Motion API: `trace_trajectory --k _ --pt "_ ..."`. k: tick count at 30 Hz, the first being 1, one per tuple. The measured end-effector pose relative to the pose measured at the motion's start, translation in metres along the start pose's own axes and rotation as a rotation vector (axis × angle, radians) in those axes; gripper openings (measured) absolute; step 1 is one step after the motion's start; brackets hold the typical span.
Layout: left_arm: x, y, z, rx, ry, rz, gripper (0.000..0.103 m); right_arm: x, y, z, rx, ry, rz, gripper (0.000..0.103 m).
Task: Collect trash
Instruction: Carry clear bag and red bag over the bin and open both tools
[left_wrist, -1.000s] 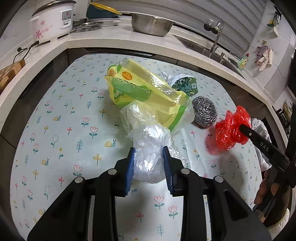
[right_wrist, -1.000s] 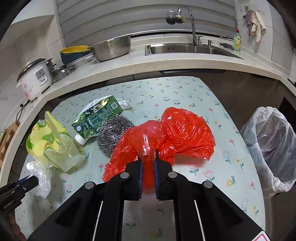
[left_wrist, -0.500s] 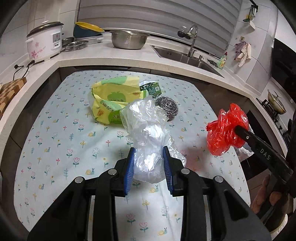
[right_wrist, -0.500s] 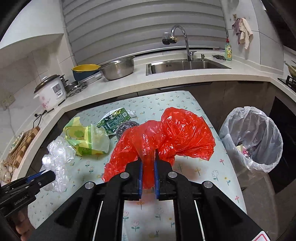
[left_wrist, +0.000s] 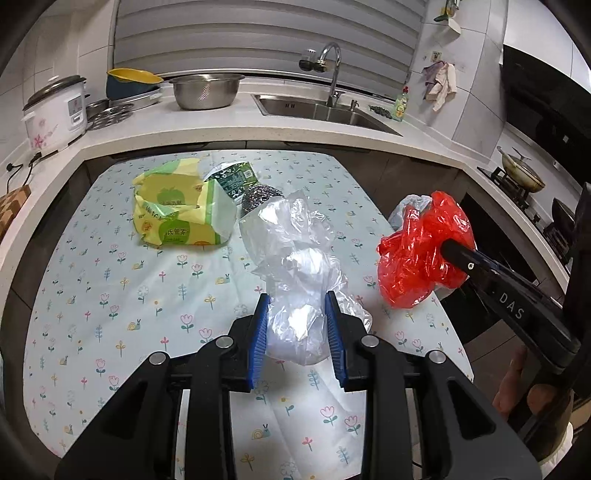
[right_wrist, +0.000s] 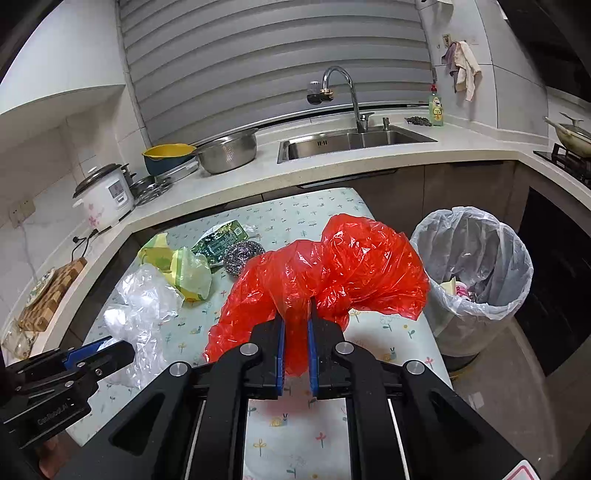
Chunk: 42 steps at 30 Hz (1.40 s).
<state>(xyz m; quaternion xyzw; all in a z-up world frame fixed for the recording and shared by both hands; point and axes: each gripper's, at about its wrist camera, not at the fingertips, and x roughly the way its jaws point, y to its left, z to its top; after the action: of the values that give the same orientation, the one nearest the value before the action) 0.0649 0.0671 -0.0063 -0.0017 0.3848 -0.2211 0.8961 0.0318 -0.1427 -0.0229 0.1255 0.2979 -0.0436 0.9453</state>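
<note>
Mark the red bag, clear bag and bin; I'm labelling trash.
red bag (right_wrist: 343, 266), right wrist view, crumpled top
clear bag (left_wrist: 299, 295), left wrist view, bunched middle
bin (right_wrist: 476, 310), right wrist view, liner's front rim

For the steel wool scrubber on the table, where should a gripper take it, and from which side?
Grip the steel wool scrubber across its rounded middle, coming from above. It looks like a springy ball with no handle, and the green packet and yellow bag crowd its left side.

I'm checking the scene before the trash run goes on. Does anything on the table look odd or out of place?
One thing: a steel scourer lies among the wrappers on the table, beside the yellow pack and green carton. It looks like a cleaning tool, not obvious trash. Nothing looks spilled or broken.
</note>
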Motion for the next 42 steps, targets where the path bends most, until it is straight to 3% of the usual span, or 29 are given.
trace_trajectory --k 23,42 --pt "0.015 -0.066 0.006 0.098 0.012 -0.005 0.028 -0.026 -0.063 -0.006 0.084 -0.03 -0.015 0.009" --pt "0.049 -0.125 0.017 0.168 0.039 -0.031 0.028 -0.03 -0.128 -0.011 0.169 -0.034 -0.051 0.009"
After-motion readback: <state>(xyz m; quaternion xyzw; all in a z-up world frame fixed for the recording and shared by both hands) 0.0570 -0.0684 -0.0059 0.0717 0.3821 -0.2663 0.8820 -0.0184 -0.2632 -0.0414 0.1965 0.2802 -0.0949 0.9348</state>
